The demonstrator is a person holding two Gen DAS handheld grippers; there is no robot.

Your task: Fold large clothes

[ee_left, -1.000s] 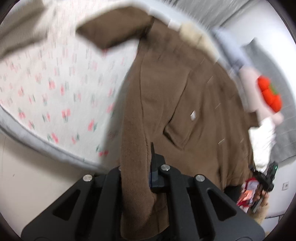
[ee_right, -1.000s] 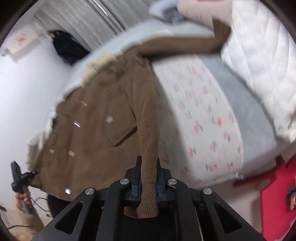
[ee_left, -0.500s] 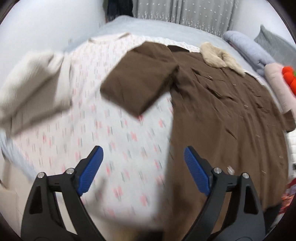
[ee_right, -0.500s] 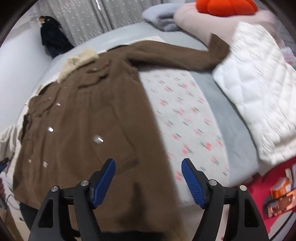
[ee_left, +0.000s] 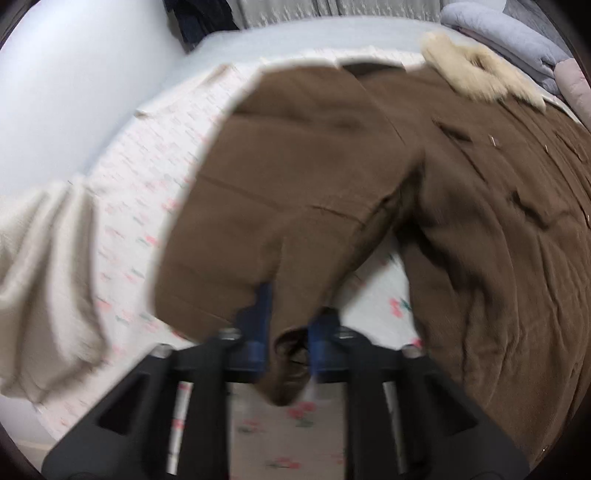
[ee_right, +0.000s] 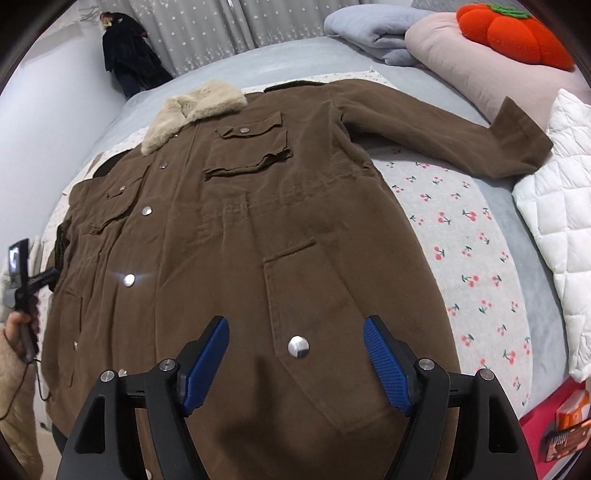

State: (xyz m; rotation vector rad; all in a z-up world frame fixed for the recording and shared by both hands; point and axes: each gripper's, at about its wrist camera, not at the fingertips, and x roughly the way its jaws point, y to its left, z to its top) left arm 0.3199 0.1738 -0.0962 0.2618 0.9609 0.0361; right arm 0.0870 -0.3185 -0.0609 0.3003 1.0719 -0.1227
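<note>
Brown parka [ee_right: 258,229] lies front-up and spread flat on the bed [ee_right: 295,55], over a cherry-print sheet [ee_right: 465,236]. Cream fur collar [ee_right: 192,110] sits at the far end, snap buttons and flap pockets facing up.

Left gripper [ee_left: 286,328]: jaws narrowed onto the cuff end of the parka's sleeve [ee_left: 295,192]; brown fabric is bunched between the blue pads [ee_left: 258,321] and hangs below them. The sleeve is lifted off the sheet and angles back toward the coat body. This view is motion-blurred, so fine detail of the grip is unclear.

Right gripper [ee_right: 295,354]: jaws wide, nothing between them, hovering over the parka's lower front near the hem. A silver snap [ee_right: 298,347] shows in the gap between the blue pads.

The other sleeve [ee_right: 443,129] stretches out flat to the side, its cuff touching a white quilted blanket [ee_right: 561,221]. Pink pillow [ee_right: 461,62] with an orange pumpkin plush [ee_right: 513,33] on it, and a folded grey-blue blanket [ee_right: 369,29], lie at the head of the bed. A beige garment [ee_left: 40,280] lies on the sheet beside the raised sleeve. Dark clothing [ee_right: 129,59] hangs by the grey curtain [ee_right: 258,22].
</note>
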